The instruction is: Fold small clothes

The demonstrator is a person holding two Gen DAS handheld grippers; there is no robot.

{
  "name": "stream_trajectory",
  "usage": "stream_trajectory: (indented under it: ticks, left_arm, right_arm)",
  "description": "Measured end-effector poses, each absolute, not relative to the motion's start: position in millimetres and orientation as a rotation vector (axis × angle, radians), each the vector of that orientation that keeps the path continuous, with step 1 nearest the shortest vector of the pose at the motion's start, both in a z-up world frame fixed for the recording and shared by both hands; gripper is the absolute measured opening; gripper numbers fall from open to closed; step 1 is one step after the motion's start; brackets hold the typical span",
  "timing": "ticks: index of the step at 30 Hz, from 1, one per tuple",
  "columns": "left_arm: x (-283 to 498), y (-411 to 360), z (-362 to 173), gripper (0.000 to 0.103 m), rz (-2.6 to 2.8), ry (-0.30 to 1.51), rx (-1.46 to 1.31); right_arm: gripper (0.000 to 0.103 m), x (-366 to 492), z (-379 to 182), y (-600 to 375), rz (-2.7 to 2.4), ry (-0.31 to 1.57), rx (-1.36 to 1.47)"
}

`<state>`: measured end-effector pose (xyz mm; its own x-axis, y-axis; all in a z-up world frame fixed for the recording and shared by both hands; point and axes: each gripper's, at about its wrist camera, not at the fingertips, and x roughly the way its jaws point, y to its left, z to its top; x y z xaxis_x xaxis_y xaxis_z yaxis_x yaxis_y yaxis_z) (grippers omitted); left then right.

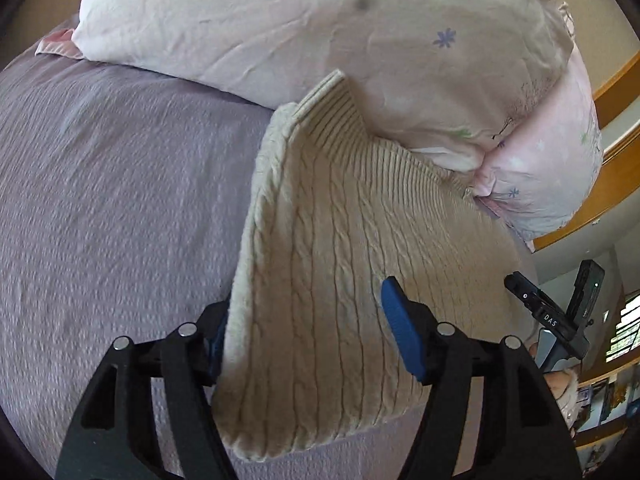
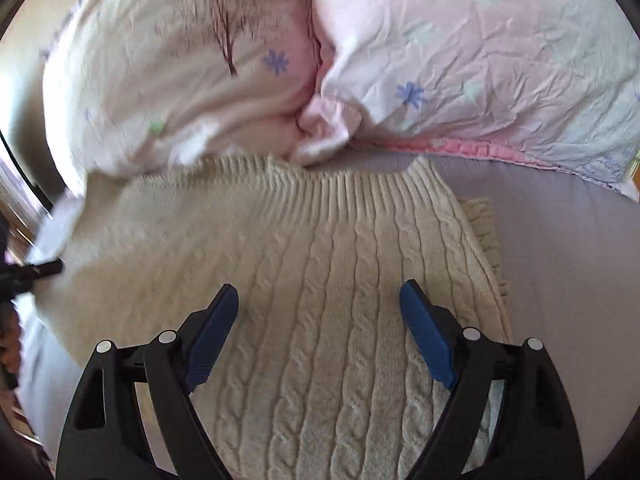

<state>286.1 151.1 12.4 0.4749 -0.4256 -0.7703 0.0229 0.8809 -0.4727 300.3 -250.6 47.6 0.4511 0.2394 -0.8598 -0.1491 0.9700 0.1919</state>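
- The cream cable-knit sweater (image 2: pixel 320 280) lies on the lavender textured bedspread (image 1: pixel 100 200), its ribbed band touching the pink floral pillows (image 2: pixel 480 60).
- Left gripper (image 1: pixel 304 336): fingers spread, the sweater's side edge between them, not pinched. Right gripper (image 2: pixel 320 332): fingers spread above the knit.
- Risk: the thick, soft knit may bunch or slip from one finger, skewing the fold; the pillows crowd the band.
- Its long axis seems to follow the cables, pointing towards the pillows.
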Motion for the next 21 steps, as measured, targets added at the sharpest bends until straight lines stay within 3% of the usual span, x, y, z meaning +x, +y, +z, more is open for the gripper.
stream_trajectory:
  ticks: [4, 7, 8, 9, 12, 17, 21]
  left_arm:
    - [285.4, 137.3, 12.4, 0.065, -0.231, 1.054, -0.382]
    - [288.5, 137.3, 14.7, 0.052, -0.193, 1.052, -0.387]
    - [289.6, 137.3, 14.2, 0.045, -0.179, 1.051, -0.390]
    - [290.9, 138.3, 13.3, 0.031, -0.184, 1.054, -0.406]
    - [291.8, 142.9, 16.5, 0.018, -0.180, 1.058, -0.460]
    - [293.1, 112.2, 73.4, 0.014, -0.252, 0.968, -0.500]
    - [296.3, 11.7, 126.6, 0.013, -0.444, 0.906, -0.414]
  right_arm:
    - [0.088, 293.4, 46.9, -239.3, 0.204, 1.060, -0.009]
    - [0.090, 286.8, 53.9, -255.1, 0.231, 1.056, 0.086]
    - [0.090, 285.9, 55.4, -259.6, 0.238, 1.053, 0.116]
    - [0.090, 283.3, 57.6, -266.4, 0.248, 1.049, 0.155]
    - [0.090, 278.7, 67.6, -276.7, 0.267, 1.043, 0.226]
    - [0.090, 267.5, 83.8, -301.5, 0.277, 0.973, 0.301]
    - [0.090, 250.7, 102.5, -348.9, 0.228, 0.883, 0.404]
